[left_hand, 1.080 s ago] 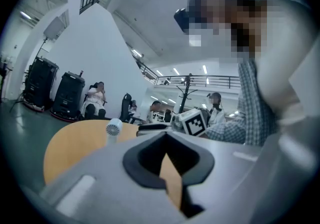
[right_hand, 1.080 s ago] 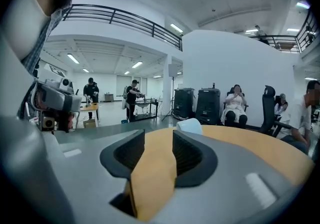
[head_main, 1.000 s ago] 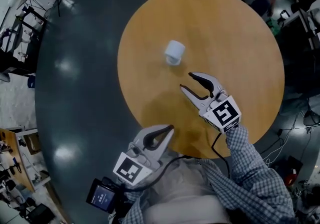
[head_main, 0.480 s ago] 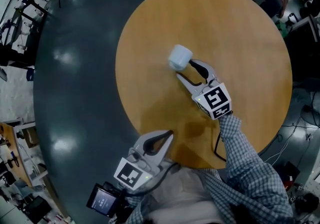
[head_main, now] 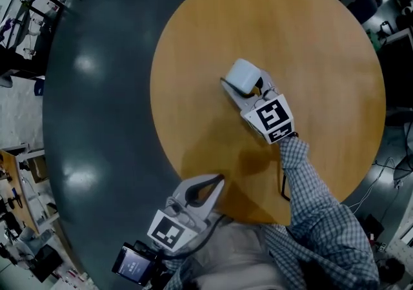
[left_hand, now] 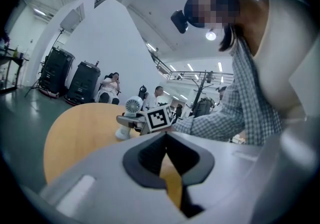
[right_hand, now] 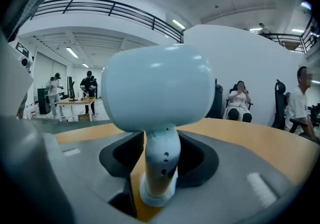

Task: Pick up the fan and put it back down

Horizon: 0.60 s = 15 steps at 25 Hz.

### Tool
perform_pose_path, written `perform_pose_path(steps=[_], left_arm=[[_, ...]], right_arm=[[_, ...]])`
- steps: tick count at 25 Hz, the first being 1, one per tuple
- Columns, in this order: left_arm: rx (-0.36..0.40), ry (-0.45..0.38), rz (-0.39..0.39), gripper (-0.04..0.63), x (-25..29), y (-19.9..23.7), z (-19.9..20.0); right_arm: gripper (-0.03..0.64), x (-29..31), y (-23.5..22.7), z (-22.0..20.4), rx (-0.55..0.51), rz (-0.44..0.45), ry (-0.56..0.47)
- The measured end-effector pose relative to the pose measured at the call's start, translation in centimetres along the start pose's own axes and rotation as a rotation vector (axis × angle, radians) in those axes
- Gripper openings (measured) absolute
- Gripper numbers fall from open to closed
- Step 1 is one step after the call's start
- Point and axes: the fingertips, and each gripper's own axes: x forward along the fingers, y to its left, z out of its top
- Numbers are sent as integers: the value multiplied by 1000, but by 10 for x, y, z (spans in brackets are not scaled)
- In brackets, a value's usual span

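A small white fan (head_main: 244,77) stands upright on the round wooden table (head_main: 310,43), left of its middle. My right gripper (head_main: 246,83) reaches it from the near side. Its jaws stand on either side of the fan's thin stem (right_hand: 160,160) and are closing, with no pad visibly pressing on it. The rounded fan head (right_hand: 157,88) fills the right gripper view above the jaws. My left gripper (head_main: 218,181) hangs shut and empty at the table's near edge. The left gripper view shows the fan (left_hand: 131,107) far off with the right gripper (left_hand: 131,121) at it.
Dark glossy floor (head_main: 97,88) surrounds the table. Stands and gear line the left side (head_main: 19,30). Several people sit or stand far behind the table (right_hand: 239,99). The table's near rim (head_main: 193,172) lies just beyond my left gripper.
My right gripper has moved up and left across the table to the fan and now straddles its stem. The left gripper has stayed by the near rim.
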Motion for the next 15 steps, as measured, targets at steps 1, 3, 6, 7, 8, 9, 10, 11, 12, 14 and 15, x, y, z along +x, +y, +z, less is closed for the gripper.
perform_pose_path(steps=[1, 3, 6, 7, 8, 9, 10, 11, 12, 14, 15], left_arm=[[-4, 2, 3, -2, -4, 0, 0], [-14, 1, 10, -2, -12, 3, 2], [-18, -2, 16, -2, -20, 10, 5], [-13, -2, 16, -2, -21, 10, 6], [-6, -1, 15, -2, -23, 10, 6], [1, 1, 14, -2, -23, 10, 7], [7, 1, 13, -1, -24, 9, 7], [12, -1, 10, -2, -23, 8, 7], [16, -5, 9, -1, -22, 8, 7], [23, -11, 6, -2, -16, 8, 9], [29, -14, 3, -2, -13, 8, 12]], right_arm=[[166, 2, 2, 4, -5, -7, -3], [129, 5, 5, 10, -14, -25, -6], [126, 11, 8, 16, -9, -47, -6], [126, 12, 8, 16, -8, -54, -3], [126, 11, 9, 16, -8, -60, -1], [126, 10, 10, 16, -8, -62, 2], [126, 8, 12, 17, -7, -60, 3], [126, 6, 13, 17, -5, -57, 3], [126, 3, 14, 17, -2, -54, 1], [124, 0, 12, 17, 3, -54, 0], [124, -1, 9, 19, 2, -55, 2]])
